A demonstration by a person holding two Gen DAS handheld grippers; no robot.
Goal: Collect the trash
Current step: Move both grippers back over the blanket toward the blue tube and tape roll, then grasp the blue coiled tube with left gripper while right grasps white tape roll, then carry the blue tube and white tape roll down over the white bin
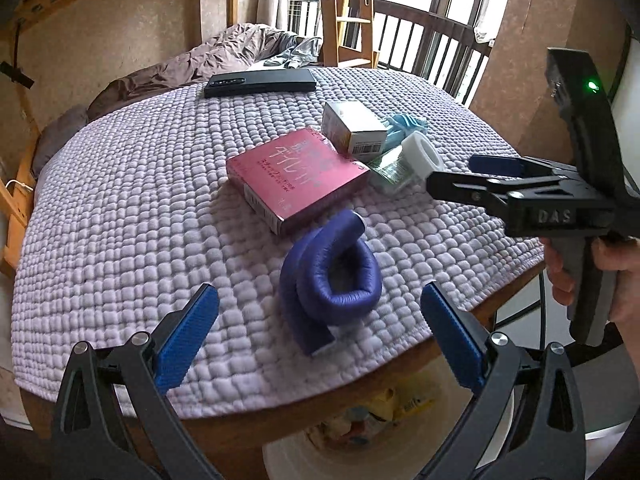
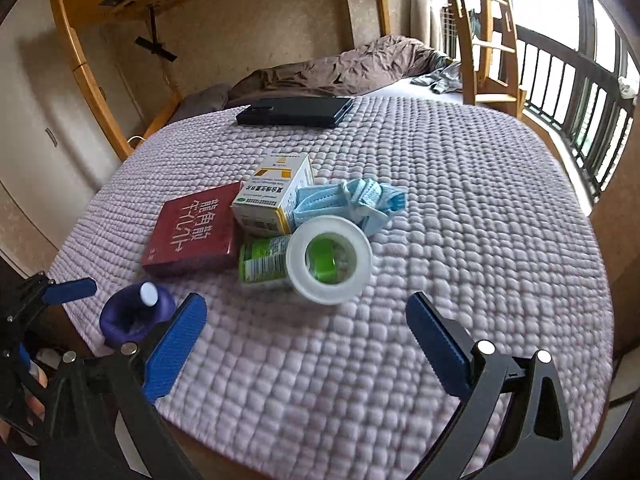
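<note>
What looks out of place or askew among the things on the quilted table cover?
The small white box sits tilted, propped on the red box. A crumpled blue face mask lies beside it, and the green bottle lies on its side behind the white tape roll.

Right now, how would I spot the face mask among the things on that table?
Find the lilac quilted mat covering the table. In the cluster at its middle, behind the white tape roll, lies the face mask: the only soft, crumpled, pale blue thing.
</note>
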